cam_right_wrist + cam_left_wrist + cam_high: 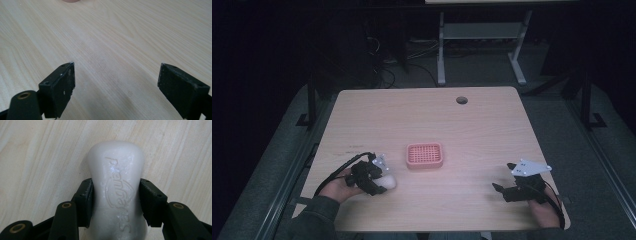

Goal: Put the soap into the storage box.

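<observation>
At lower left of the high view, we see the left gripper clenched on a white soap bar resting on the bench. The pink soap dish at centre awaits it. The right gripper idles released.

Glossy white soap, matt wood table

White soap bar, pink grid-patterned soap dish, pale wood-grain table, black tongs.
</observation>
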`<state>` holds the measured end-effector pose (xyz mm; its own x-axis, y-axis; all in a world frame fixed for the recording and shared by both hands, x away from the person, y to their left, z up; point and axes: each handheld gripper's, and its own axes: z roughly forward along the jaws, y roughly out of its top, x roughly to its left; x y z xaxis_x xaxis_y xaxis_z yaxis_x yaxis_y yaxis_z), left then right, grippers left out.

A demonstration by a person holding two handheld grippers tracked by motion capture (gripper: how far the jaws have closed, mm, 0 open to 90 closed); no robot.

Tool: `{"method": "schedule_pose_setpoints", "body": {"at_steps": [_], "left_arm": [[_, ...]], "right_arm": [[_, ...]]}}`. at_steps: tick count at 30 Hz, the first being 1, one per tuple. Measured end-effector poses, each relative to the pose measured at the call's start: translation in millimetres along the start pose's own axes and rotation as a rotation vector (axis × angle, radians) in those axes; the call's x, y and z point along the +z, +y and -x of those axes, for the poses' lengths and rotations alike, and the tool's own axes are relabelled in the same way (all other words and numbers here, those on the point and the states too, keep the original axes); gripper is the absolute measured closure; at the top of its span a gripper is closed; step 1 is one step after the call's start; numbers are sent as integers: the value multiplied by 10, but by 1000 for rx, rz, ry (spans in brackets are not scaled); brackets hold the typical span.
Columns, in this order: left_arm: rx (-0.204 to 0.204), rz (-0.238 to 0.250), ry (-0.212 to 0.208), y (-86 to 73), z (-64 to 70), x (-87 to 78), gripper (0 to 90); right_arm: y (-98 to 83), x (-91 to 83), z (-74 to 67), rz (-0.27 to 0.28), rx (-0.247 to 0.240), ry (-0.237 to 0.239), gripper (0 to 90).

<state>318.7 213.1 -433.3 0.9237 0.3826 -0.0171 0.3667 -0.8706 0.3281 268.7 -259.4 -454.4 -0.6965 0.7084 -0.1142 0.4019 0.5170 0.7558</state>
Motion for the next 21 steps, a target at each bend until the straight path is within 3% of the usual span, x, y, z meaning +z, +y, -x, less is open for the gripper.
{"method": "schedule_pose_setpoints", "body": {"at_steps": [21], "left_arm": [[10,25,-1,93,-37,-94,491]], "right_arm": [[-7,-12,11,10,6,-2,138]]}}
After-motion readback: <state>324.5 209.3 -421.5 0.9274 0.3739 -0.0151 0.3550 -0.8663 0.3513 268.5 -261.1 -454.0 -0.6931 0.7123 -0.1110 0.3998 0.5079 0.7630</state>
